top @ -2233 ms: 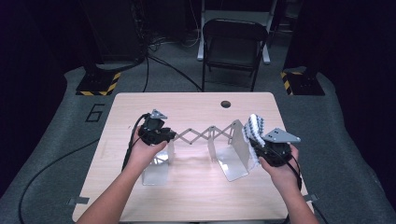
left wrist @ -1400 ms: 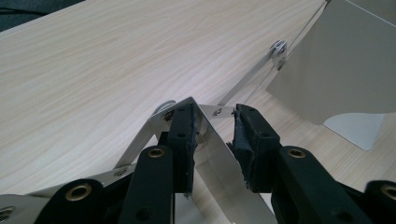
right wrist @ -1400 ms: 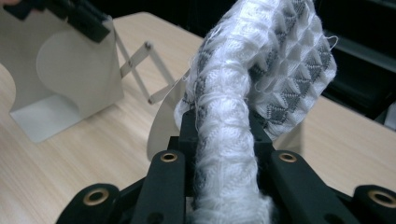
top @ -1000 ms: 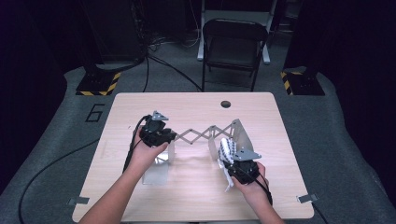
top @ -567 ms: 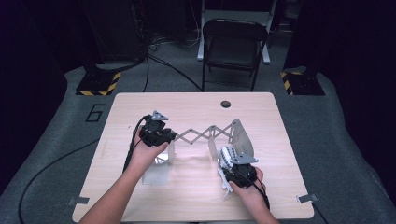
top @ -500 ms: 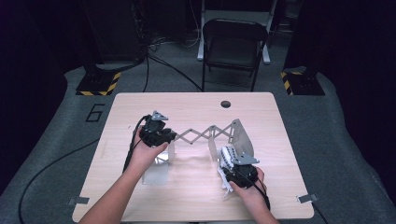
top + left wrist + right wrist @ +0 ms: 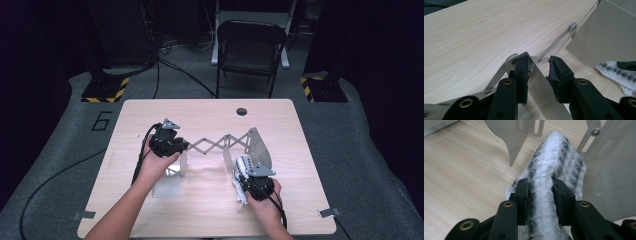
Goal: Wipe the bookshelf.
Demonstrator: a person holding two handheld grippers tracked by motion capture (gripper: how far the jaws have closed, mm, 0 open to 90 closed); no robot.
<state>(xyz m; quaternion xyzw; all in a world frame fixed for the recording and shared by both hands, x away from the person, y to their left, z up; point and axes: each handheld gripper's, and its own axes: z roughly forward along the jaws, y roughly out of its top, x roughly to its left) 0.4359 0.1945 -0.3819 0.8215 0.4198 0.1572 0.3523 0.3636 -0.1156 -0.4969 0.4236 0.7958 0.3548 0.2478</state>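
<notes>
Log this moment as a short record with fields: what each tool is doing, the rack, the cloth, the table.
left tool: jaws astride the metal end plate of the rack, one pad against it
right tool: pads pressed on the cloth; jaws have just been closing
rack: metal scissor-link frame, stretched out between two end plates
cloth: white with dark triangle pattern, bunched, beside the rack's right end plate
table: light wood, round hole near far edge

Left claw (image 7: 184, 146) stands clamped, forearm slanting in from below. Right claw (image 7: 242, 172), nearer the person, has just been closing, jaws now pinched tight, hand (image 7: 262, 200) behind it.
</notes>
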